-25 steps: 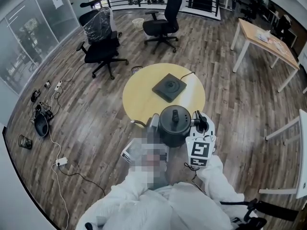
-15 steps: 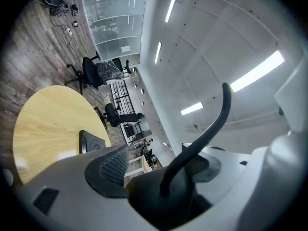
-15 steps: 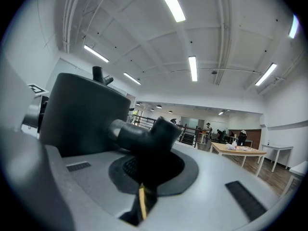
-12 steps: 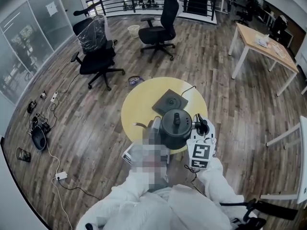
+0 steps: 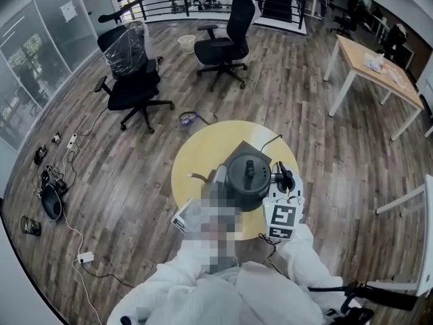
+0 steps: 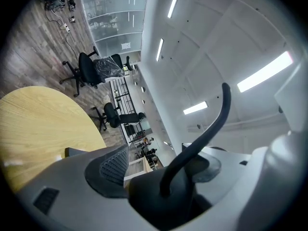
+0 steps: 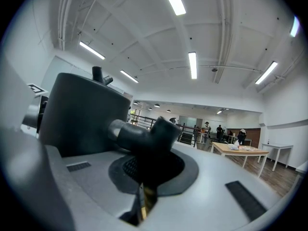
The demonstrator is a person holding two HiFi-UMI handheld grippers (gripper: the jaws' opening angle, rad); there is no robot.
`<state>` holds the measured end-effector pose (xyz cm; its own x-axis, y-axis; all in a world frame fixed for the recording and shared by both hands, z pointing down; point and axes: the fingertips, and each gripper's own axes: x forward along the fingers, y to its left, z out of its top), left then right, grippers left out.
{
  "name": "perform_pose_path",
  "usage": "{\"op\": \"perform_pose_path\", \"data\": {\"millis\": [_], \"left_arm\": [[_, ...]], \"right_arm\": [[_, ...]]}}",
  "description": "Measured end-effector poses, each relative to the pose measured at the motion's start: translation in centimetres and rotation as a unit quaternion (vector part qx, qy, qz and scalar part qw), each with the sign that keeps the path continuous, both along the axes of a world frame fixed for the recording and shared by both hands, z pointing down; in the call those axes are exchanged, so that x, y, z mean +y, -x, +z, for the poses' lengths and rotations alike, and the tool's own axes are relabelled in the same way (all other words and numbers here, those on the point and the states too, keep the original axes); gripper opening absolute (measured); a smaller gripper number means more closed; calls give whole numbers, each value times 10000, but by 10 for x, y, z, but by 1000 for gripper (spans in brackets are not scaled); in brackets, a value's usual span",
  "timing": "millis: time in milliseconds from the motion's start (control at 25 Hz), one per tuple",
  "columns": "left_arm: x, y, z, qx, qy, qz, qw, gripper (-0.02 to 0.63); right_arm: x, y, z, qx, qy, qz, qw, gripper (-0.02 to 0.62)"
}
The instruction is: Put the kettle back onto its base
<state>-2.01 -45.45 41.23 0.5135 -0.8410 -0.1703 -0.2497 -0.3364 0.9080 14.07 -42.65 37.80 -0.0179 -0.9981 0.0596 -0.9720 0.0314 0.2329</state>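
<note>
A black gooseneck kettle hangs over the round yellow table, held between both grippers. My right gripper is shut on its handle, with the kettle body filling the left of the right gripper view. My left gripper is shut on the thin curved spout, whose tip pokes out to the left. The dark square base lies on the table just beyond the kettle. Its near part is hidden by the kettle, and its cord runs off to the right.
Two black office chairs stand on the wood floor beyond the table. A wooden desk is at the far right. Cables and power strips lie on the floor at the left. A white frame is at the right edge.
The kettle, held in both grippers, has moved forward across the table. It was short of the base and now overlaps the base's near edge.
</note>
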Motion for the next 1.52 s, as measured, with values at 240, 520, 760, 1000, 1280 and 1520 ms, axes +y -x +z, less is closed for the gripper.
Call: {"op": "perform_pose_path", "data": {"millis": [240, 520, 760, 1000, 1280, 1520], "left_arm": [[-40, -7, 2, -64, -31, 151, 9999, 348], [-72, -21, 10, -214, 83, 217, 9995, 337], [-109, -33, 5, -190, -147, 241, 9994, 337], [-151, -42, 27, -535, -206, 196, 9982, 325], [-186, -51, 72, -1184, -230, 71, 9927, 288], [-207, -57, 110, -1434, -161, 10, 9895, 267]], "right_arm": [[-36, -7, 1, -18, -47, 104, 9999, 24], [-68, -24, 7, -158, -26, 255, 9995, 25], [-103, -34, 8, -217, -131, 264, 9993, 25], [-140, -51, 41, -411, -57, 275, 9988, 25], [-174, -66, 95, -416, 184, 400, 9982, 37], [-195, -72, 139, -376, 322, 497, 9975, 41]]}}
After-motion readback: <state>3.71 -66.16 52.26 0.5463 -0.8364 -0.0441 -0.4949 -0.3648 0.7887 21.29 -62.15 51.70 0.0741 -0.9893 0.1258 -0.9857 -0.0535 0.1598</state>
